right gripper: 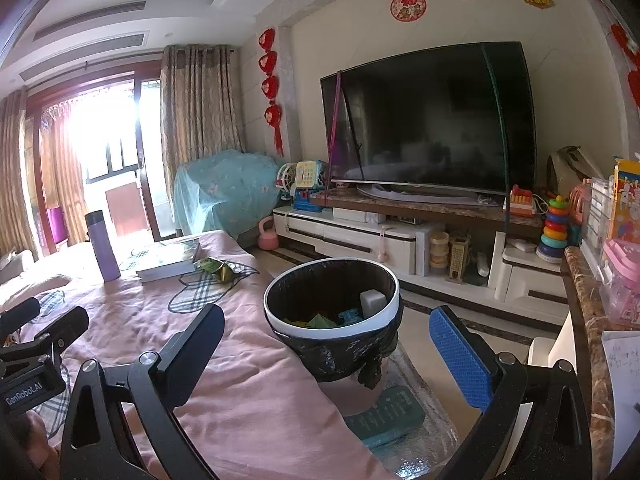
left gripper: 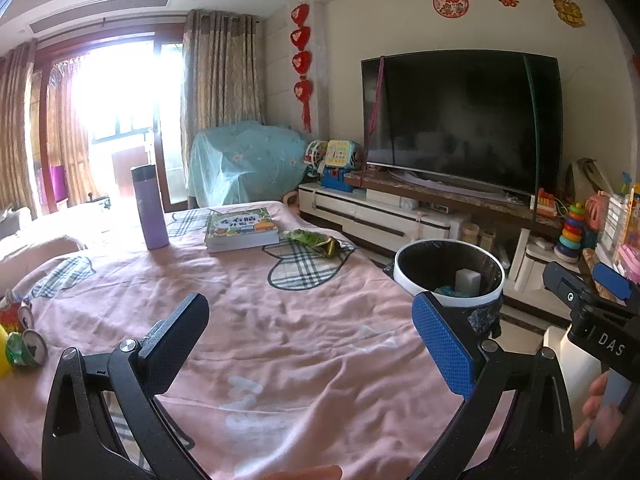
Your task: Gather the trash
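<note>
A white bin with a black liner (left gripper: 448, 272) (right gripper: 332, 300) stands beside the pink-clothed table (left gripper: 280, 340) (right gripper: 248, 392), with a white block and wrappers inside. A green snack wrapper (left gripper: 316, 242) (right gripper: 218, 269) lies on the cloth beside a book. Crushed cans (left gripper: 24, 344) lie at the table's left edge. My left gripper (left gripper: 312, 344) is open and empty above the cloth. My right gripper (right gripper: 328, 360) is open and empty, close to the bin.
A purple bottle (left gripper: 149, 206) (right gripper: 102, 246) and a book (left gripper: 240, 228) (right gripper: 168, 260) stand on the table. A TV (left gripper: 460, 120) sits on a low cabinet with toys. A green remote (right gripper: 384, 416) lies on the floor mat.
</note>
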`<state>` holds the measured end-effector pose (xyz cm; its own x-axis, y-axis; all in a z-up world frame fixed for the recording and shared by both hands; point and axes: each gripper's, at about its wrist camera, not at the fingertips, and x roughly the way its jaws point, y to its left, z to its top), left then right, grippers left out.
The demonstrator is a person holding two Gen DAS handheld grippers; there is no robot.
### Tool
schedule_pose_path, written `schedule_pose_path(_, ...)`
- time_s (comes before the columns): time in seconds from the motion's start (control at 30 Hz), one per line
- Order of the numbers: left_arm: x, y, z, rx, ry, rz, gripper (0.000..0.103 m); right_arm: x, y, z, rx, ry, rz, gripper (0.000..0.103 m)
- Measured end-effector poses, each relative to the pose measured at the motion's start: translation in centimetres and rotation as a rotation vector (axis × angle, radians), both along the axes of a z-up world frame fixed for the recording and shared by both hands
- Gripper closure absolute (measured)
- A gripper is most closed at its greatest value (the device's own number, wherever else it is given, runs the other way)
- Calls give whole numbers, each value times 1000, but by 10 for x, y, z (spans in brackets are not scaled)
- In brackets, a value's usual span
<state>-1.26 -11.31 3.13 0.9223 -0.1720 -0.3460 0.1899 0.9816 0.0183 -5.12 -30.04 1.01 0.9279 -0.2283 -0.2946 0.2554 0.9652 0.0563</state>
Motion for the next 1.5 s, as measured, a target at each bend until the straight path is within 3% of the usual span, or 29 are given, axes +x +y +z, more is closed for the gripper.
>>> schedule_pose_path(0.43, -5, 1, 3, 14, -40, 11, 0, 0, 2, 1, 7, -12, 11, 0)
schedule_pose_path(1.5, -3, 3, 0, 4, -14, 10, 0, -3, 5, 4, 8, -17, 19, 0)
